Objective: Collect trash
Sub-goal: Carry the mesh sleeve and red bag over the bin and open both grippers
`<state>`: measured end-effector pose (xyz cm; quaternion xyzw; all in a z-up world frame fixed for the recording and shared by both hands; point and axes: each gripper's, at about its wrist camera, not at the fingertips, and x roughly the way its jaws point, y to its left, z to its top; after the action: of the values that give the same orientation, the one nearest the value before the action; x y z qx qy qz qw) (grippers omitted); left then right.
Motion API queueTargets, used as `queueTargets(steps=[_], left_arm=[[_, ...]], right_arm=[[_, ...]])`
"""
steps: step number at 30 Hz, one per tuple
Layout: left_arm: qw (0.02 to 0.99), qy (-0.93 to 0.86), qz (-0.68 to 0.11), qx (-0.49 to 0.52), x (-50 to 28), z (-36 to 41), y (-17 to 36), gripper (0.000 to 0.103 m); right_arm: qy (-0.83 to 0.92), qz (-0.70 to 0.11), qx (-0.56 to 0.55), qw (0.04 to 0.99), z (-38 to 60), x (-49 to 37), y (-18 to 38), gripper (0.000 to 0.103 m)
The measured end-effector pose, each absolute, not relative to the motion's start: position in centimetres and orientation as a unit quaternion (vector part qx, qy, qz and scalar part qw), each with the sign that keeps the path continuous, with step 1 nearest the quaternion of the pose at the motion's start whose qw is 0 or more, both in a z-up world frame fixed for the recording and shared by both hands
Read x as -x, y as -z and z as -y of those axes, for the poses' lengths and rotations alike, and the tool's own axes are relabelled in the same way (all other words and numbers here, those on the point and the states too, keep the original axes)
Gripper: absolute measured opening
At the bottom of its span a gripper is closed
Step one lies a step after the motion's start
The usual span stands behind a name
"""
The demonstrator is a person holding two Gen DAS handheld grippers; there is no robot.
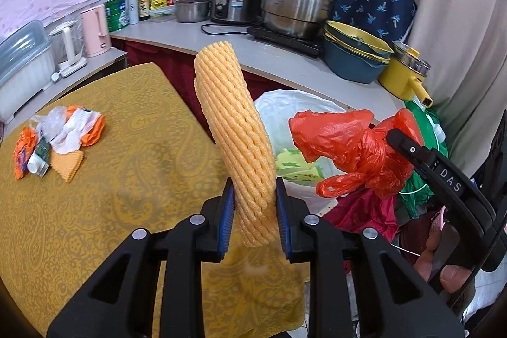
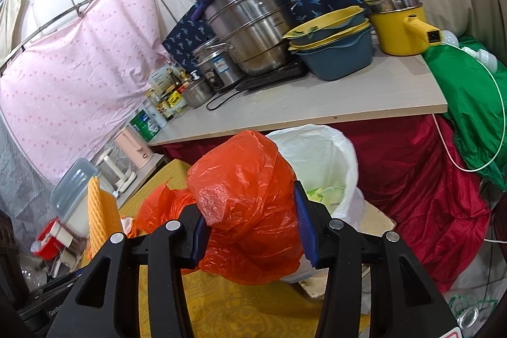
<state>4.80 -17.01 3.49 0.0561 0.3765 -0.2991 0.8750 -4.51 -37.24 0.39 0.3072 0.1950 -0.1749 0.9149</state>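
The orange foam net sleeve (image 1: 236,141) is standing upright, pinched at its lower end by the left tool (image 1: 255,211), jaws narrowed onto it, so it is riding clear of the yellow-clothed surface (image 1: 95,195). The right tool (image 2: 250,230) is clamping the crumpled red plastic bag (image 2: 247,195) about halfway closed. Both are hanging just before the white-lined bin (image 2: 332,154), likely for dropping. More wrappers (image 1: 60,138) are waiting on the surface.

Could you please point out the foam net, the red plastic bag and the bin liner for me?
foam net (image 1: 234,129): left wrist view, middle of the yellow sleeve.
red plastic bag (image 2: 247,198): right wrist view, middle of the crumpled bundle.
bin liner (image 2: 320,154): right wrist view, white inner wall.
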Motion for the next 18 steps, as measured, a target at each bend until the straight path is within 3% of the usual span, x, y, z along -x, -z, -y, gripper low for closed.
queueTargets(steps=[18], left_arm=[[0.834, 0.379, -0.388, -0.101, -5.9, 27.8, -1.3, 0.024]], right_arm=[[0.266, -0.172, -0.344, 0.884, 44.1, 9.0, 2.3, 0.045]])
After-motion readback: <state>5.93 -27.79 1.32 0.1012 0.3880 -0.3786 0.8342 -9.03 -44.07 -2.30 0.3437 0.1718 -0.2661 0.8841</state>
